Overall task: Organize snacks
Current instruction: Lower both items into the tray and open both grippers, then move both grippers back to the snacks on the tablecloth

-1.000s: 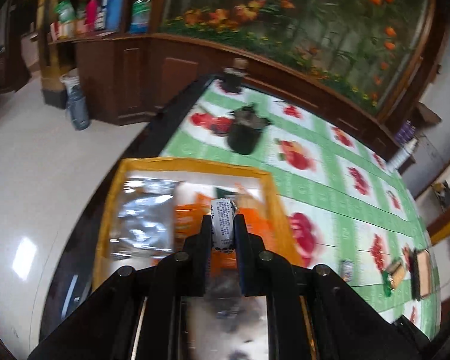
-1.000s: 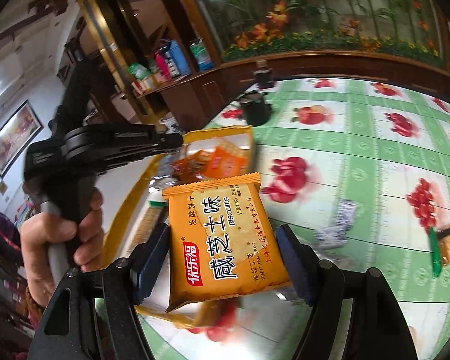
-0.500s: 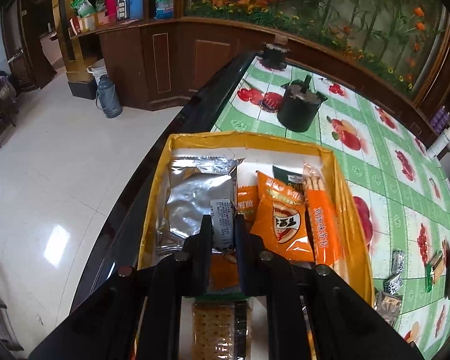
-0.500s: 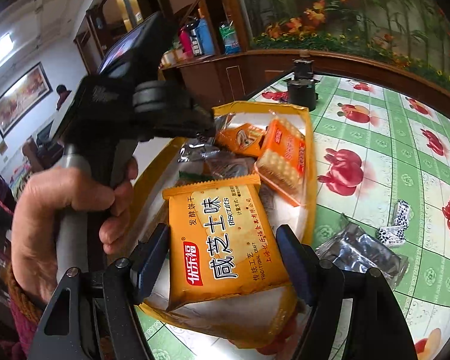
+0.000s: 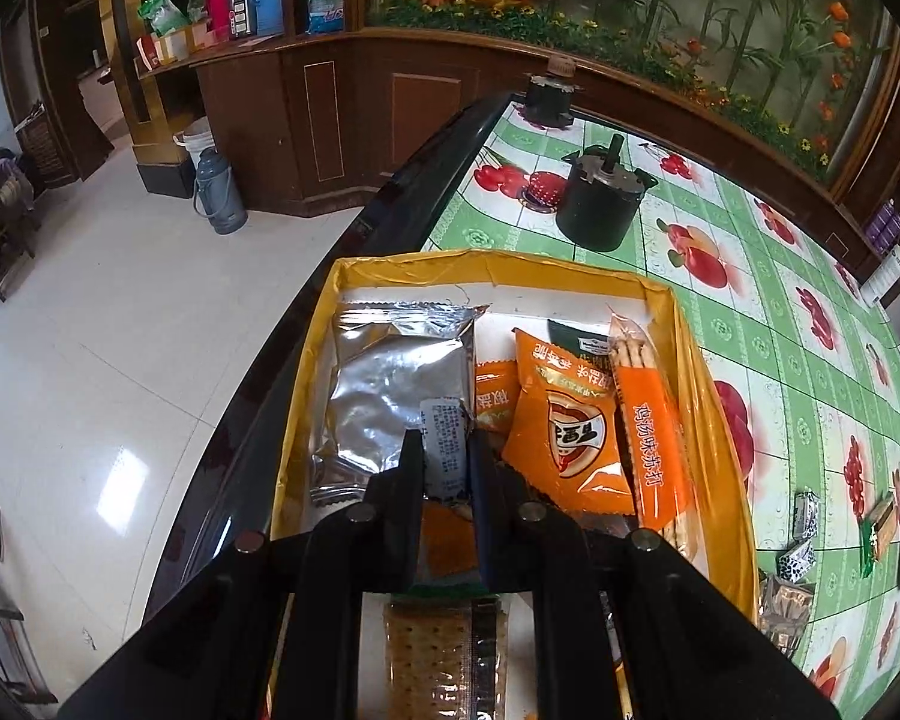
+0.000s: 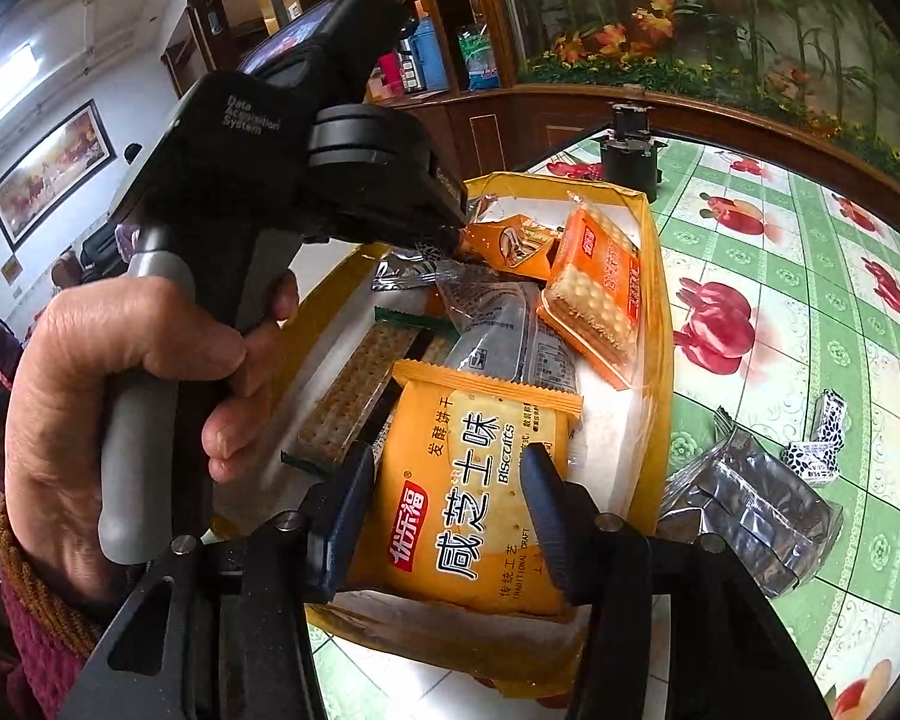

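Observation:
A yellow-rimmed box (image 5: 498, 261) on the table holds several snack packs: a silver foil pack (image 5: 390, 384), orange packs (image 5: 570, 420) and a cracker sleeve (image 5: 444, 648). My left gripper (image 5: 444, 450) is shut on a small white packet (image 5: 444, 438) and holds it over the box. My right gripper (image 6: 444, 468) is shut on a yellow biscuit pack (image 6: 474, 498) over the near end of the box (image 6: 660, 324). The left gripper's body (image 6: 282, 168) and the hand on it fill the left of the right wrist view.
A green fruit-print cloth (image 5: 810, 372) covers the table. A black pot (image 5: 600, 198) stands beyond the box. Loose dark foil packs (image 6: 750, 510) and small patterned sweets (image 5: 804, 516) lie right of the box. The table's dark edge (image 5: 330, 312) drops to floor on the left.
Both grippers have moved over the box with their packs. The right gripper has come lower and nearer the box, so its biscuit pack now hangs over the box's near end.

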Demonstrator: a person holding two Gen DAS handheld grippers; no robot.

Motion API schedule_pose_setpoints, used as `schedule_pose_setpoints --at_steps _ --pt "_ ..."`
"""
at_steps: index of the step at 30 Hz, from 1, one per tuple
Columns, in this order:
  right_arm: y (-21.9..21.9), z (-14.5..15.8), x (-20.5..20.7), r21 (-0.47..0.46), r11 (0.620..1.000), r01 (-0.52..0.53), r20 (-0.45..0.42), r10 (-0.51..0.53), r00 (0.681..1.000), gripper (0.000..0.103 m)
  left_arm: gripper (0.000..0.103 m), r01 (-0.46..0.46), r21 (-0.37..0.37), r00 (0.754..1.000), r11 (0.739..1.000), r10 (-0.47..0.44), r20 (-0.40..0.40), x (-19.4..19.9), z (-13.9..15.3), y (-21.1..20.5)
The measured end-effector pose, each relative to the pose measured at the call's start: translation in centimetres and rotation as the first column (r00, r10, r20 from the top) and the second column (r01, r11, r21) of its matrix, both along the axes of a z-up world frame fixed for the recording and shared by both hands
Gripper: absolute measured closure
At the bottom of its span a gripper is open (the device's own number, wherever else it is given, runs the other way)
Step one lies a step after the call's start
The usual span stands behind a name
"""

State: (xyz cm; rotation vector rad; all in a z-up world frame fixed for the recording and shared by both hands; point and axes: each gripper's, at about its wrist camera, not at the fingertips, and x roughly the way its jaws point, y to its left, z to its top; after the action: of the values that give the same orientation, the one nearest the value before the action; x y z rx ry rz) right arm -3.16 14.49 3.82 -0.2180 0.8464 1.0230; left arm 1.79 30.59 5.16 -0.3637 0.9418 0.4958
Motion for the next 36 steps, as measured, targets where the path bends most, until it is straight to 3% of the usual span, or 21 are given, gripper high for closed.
schedule_pose_setpoints --at_steps 12,20,23,27,29,33,36 --pt "-0.6 0.0 -0.2 0.014 1.000 -0.020 -0.005 0.020 1.000 0.047 0.090 0.004 0.003 1.000 1.000 -0.004 -0.008 -0.1 -0.4 -0.3" --pt "-3.0 1.7 1.0 0.112 0.994 0.017 -0.028 -0.014 1.000 0.047 0.089 0.015 -0.022 0.999 1.000 -0.014 0.051 -1.9 -1.0 -0.8" --pt "-4.5 2.3 1.9 0.151 0.987 0.051 -0.043 -0.045 0.998 0.047 0.083 0.012 -0.040 0.997 0.999 -0.009 0.072 -2.4 -1.3 -0.8" --pt "-7.1 2.7 3.6 0.187 0.975 0.116 -0.071 -0.105 0.992 0.047 0.066 -0.020 -0.058 0.995 0.998 0.025 0.098 -3.0 -1.5 -0.3" --pt "-8.6 3.0 4.6 0.204 0.966 0.158 -0.082 -0.144 0.986 0.044 0.064 -0.027 -0.083 0.993 0.996 0.036 0.111 -3.3 -1.6 0.0" --pt "-12.4 3.6 7.0 0.241 0.934 0.262 -0.099 -0.245 0.964 0.043 0.063 -0.040 -0.090 0.987 0.995 0.053 0.149 -4.2 -0.8 -0.7" --pt "-15.6 3.9 9.0 0.275 0.898 0.343 -0.139 -0.316 0.939 0.043 0.050 -0.020 -0.085 0.982 0.996 0.036 0.183 -5.0 0.2 -1.9"
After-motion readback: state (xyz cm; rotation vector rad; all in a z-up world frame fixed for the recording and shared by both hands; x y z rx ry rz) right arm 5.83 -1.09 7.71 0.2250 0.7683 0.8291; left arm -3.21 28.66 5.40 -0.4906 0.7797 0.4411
